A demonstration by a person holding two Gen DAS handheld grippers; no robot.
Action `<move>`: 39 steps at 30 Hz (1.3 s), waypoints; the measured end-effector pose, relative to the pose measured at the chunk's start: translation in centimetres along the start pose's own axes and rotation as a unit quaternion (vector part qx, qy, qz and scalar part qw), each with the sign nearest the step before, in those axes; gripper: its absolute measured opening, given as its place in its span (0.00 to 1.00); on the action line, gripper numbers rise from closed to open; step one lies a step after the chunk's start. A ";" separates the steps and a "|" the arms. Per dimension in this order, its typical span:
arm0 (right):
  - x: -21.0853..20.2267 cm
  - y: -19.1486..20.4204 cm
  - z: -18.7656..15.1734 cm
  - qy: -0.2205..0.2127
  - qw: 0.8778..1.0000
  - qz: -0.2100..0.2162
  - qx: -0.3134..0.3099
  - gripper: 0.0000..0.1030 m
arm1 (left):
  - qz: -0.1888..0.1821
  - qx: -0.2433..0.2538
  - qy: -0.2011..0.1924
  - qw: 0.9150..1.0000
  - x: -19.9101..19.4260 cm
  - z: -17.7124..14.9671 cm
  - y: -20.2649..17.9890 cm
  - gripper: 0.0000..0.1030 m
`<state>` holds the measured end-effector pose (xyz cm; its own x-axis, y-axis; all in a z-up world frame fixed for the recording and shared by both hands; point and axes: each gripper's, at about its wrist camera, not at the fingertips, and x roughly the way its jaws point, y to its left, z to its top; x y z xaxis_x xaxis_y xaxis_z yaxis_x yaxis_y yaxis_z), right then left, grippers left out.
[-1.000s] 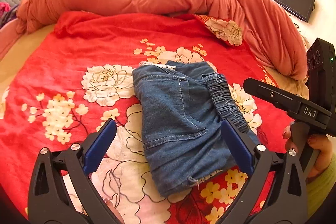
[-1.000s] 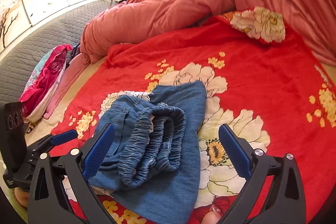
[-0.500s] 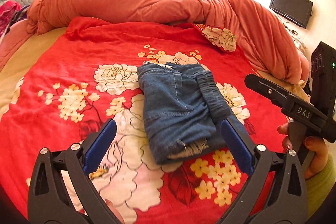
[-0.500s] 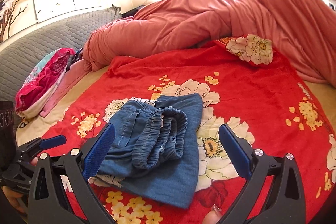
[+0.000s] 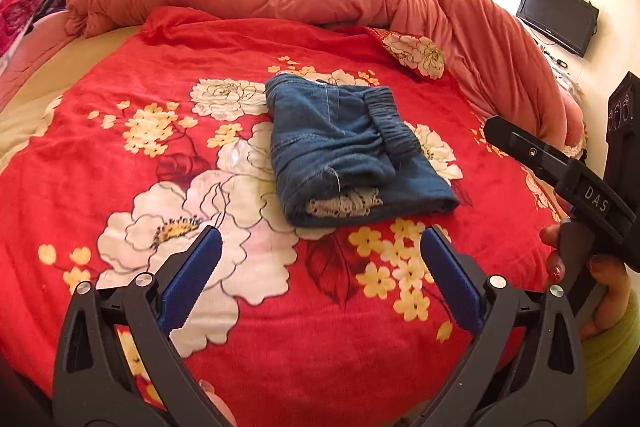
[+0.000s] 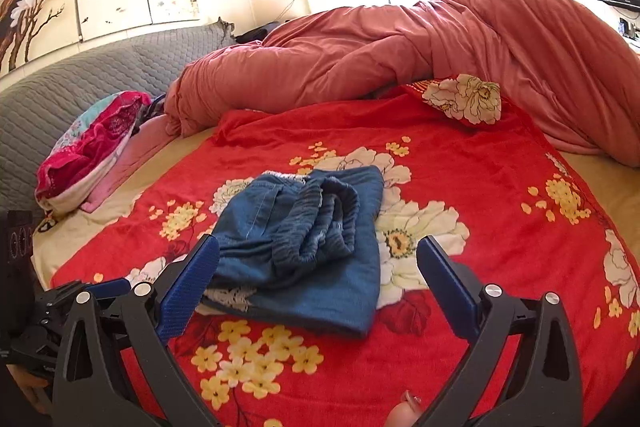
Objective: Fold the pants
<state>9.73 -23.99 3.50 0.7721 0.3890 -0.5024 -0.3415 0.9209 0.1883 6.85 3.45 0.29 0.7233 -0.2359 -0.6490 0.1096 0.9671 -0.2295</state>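
The pants (image 5: 352, 147) are blue denim, folded into a compact bundle with the gathered elastic waistband (image 6: 316, 223) on top and a strip of white lace, perhaps a hem trim, peeking out at the near edge. They lie on the red floral blanket (image 5: 120, 147). The left gripper (image 5: 320, 255) hovers with jaws spread wide, holding nothing, the bundle at its 12 o'clock. The right gripper (image 6: 318, 267) is likewise spread and empty, the bundle just beyond its fingers toward 11 o'clock.

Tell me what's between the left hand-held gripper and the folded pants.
Only bare red floral blanket separates the left hand-held gripper from the pants, per the left wrist view.
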 end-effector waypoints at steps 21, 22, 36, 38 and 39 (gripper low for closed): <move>-3.7 0.6 -4.3 0.010 1.000 -0.019 -0.014 0.95 | 0.029 0.009 -0.015 0.999 -2.7 -3.0 -0.9 0.91; -3.8 0.7 -4.4 0.010 1.000 -0.022 -0.017 0.95 | 0.030 0.010 -0.015 0.999 -2.8 -3.2 -0.9 0.91; -5.3 1.9 -6.6 0.010 0.998 -0.045 -0.043 0.96 | 0.030 0.018 -0.009 0.999 -3.4 -6.1 -2.0 0.91; -5.7 1.7 -6.9 0.006 0.998 -0.047 -0.039 0.96 | 0.033 0.020 -0.013 0.999 -3.4 -6.3 -2.0 0.91; -5.8 1.6 -7.0 0.006 0.998 -0.046 -0.037 0.96 | 0.034 0.020 -0.013 0.999 -3.4 -6.3 -2.0 0.91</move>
<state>0.94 -24.96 0.79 0.7964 0.3016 -0.5242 -0.3082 0.9482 0.0773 -0.15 1.70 -1.63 0.7474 -0.1682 -0.6428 0.0873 0.9839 -0.1560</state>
